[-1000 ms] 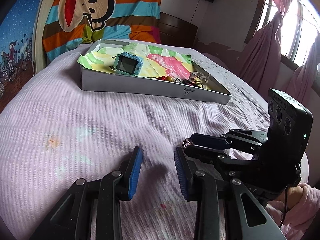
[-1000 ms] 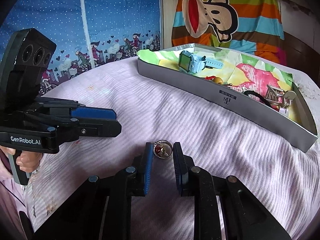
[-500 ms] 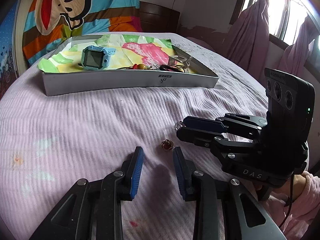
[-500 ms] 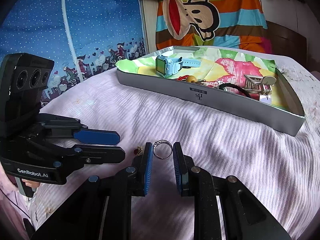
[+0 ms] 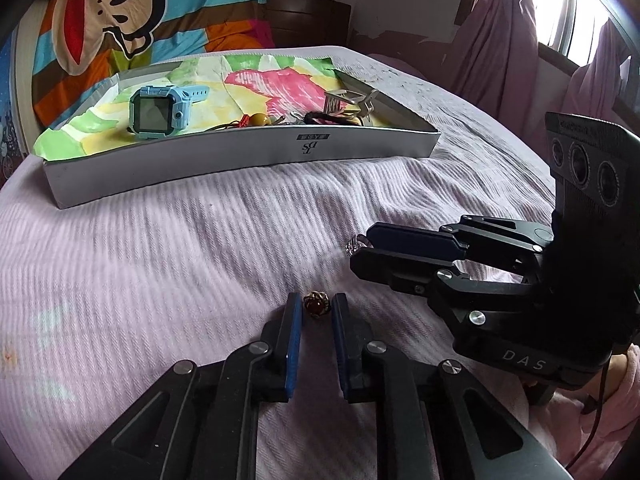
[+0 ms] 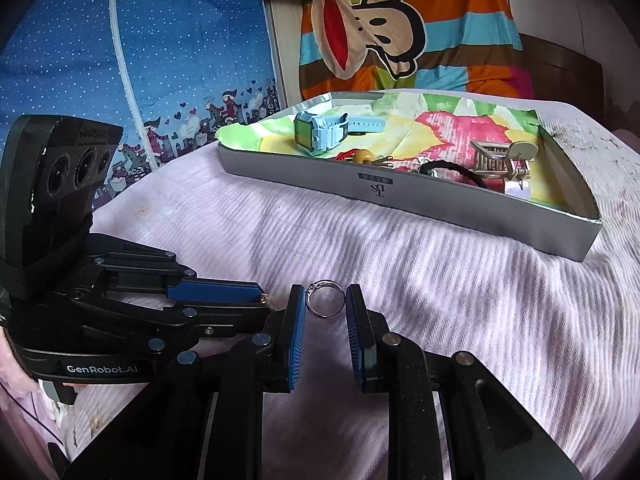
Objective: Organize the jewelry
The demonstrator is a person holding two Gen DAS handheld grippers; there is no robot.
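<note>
In the left wrist view a gold ring with a red stone (image 5: 316, 305) sits between the tips of my left gripper (image 5: 317, 306), whose blue pads press on both its sides just above the pink bedspread. My right gripper (image 6: 325, 300) is shut on a thin silver ring (image 6: 325, 298), held upright between its pads. The left wrist view shows that silver ring (image 5: 354, 244) sticking out of the right gripper (image 5: 360, 246), to the right of and beyond my left fingers. A shallow grey box (image 5: 240, 160) lined with coloured paper lies farther back, holding a blue watch (image 5: 156, 114).
The box (image 6: 440, 200) also holds a red cord with a yellow bead (image 6: 362, 157), a black hair tie (image 6: 456, 170) and a metal clip (image 6: 496, 158). A striped monkey blanket (image 5: 120, 12) lies behind it. Pink curtains (image 5: 500, 48) hang at the right.
My left gripper moved forward to the red-stone ring and closed on it. My right gripper kept the silver ring and drew it away from the red-stone ring.
</note>
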